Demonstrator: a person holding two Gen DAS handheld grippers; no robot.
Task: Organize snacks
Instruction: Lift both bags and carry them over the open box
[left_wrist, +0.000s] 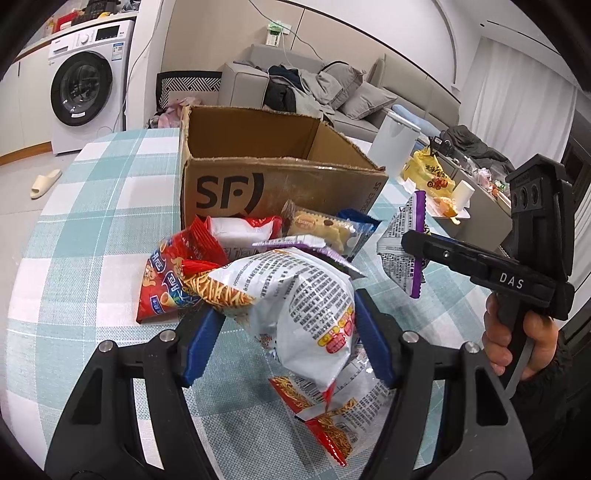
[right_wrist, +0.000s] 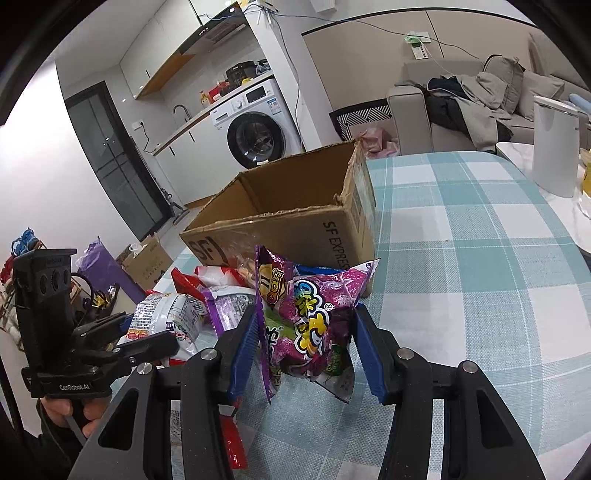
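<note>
- Left gripper (left_wrist: 288, 332): jaws clamped on a white snack bag (left_wrist: 295, 295) printed with noodle sticks, one blue pad on each side; bag crumpled between them and held up off the bench (left_wrist: 92, 177)
- Right gripper (right_wrist: 304, 345): jaws closed on a purple snack bag (right_wrist: 310, 321), pads pressing both sides; bag held clear of the checked cloth
- Left wrist view shows the right gripper at the right edge, a hand (left_wrist: 517, 343) on its handle, the purple bag pinched at its tip
- Cardboard box (left_wrist: 266, 173), open top, stands on the far side of the bench beyond both bags; nothing visible inside from these angles
- Remaining pile lies on the bench just in front of the box: red packet (left_wrist: 166, 280) on the left, red-and-white packet (left_wrist: 243, 227) and biscuit packet (left_wrist: 321, 225) touching the box's near wall
- Another noodle-stick packet (left_wrist: 332, 413) lies flat on the cloth under the left gripper's bag
- White jug (right_wrist: 557, 144) stands on the far right of the bench, well apart from the box
- Washing machine (left_wrist: 88, 85) and sofa (left_wrist: 369, 96) in the background
</note>
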